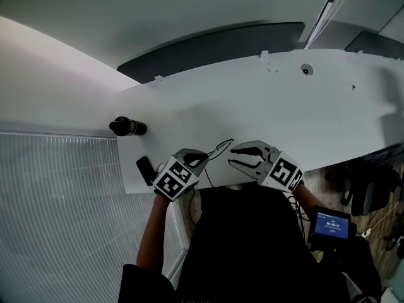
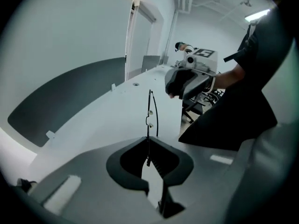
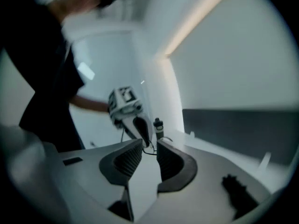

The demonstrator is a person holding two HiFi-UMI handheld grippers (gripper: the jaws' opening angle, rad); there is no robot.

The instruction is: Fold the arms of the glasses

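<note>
Two handheld grippers are meeting over a white table (image 1: 284, 106), where a person is working on a pair of thin wire-framed glasses (image 1: 219, 149) close to the table's near edge. The left gripper (image 1: 201, 159) is pinching the glasses, its jaws drawn almost together on the slim frame, which is running straight out from the pads in the left gripper view. The right gripper (image 1: 232, 155) is facing it from the right with its jaws standing well apart. In the right gripper view the dark wire is showing just beyond its tips, with nothing pressed between the pads. A black bottle (image 1: 128, 127) is sitting well off to the left.

The step in hand appears to be bringing the free gripper to an arm so that it can be swung shut. Whether either arm is already folded cannot be told. To do it well, the left grip is probably best kept steady, with the right gripper nudging the arm inward about its hinge using one jaw rather than clamping. The wire looks light and likely to bend or twist out of the pinch under a hard push.
</note>
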